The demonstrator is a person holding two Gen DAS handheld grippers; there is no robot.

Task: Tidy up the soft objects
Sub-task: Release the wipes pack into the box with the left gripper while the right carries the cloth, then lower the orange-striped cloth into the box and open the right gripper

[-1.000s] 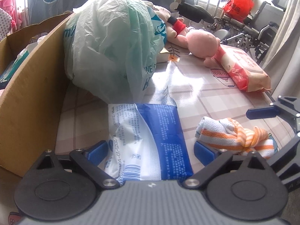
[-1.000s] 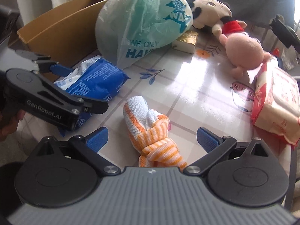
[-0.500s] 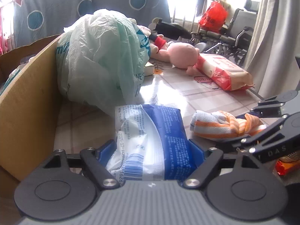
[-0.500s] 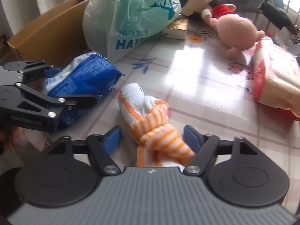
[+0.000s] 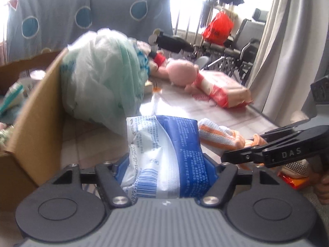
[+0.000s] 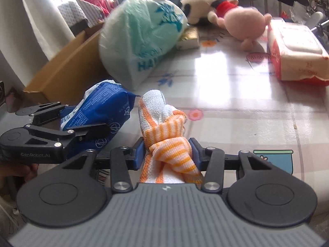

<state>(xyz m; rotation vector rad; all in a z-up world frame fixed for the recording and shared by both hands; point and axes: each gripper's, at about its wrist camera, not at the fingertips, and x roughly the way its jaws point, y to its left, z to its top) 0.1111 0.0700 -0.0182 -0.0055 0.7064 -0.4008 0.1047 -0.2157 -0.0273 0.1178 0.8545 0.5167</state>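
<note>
My left gripper [image 5: 165, 165] is closing on a blue and white soft pack [image 5: 164, 150], and its blue pads press both sides of the pack. My right gripper [image 6: 167, 152] is closing on a knotted orange-striped white towel [image 6: 164, 123], with the pads squeezing the knot. In the right wrist view the left gripper [image 6: 80, 123] holds the blue pack [image 6: 102, 107] just left of the towel. In the left wrist view the right gripper [image 5: 253, 150] grips the towel [image 5: 218, 135] beside the pack. Both items are at the table's near edge.
A cardboard box [image 5: 35, 111] stands at the left. A stuffed green-white plastic bag [image 6: 141, 41] leans against the box [image 6: 63, 72]. Farther back lie a pink plush toy [image 6: 242, 20], a black-and-white plush [image 6: 197, 2] and a red-and-white wipes pack [image 6: 296, 51]. The patterned tabletop [image 6: 236, 94] lies between.
Both grippers moved forward over their items and narrowed: the left onto the blue pack, the right onto the towel knot. Both views have rolled and tilted lower toward the table.
</note>
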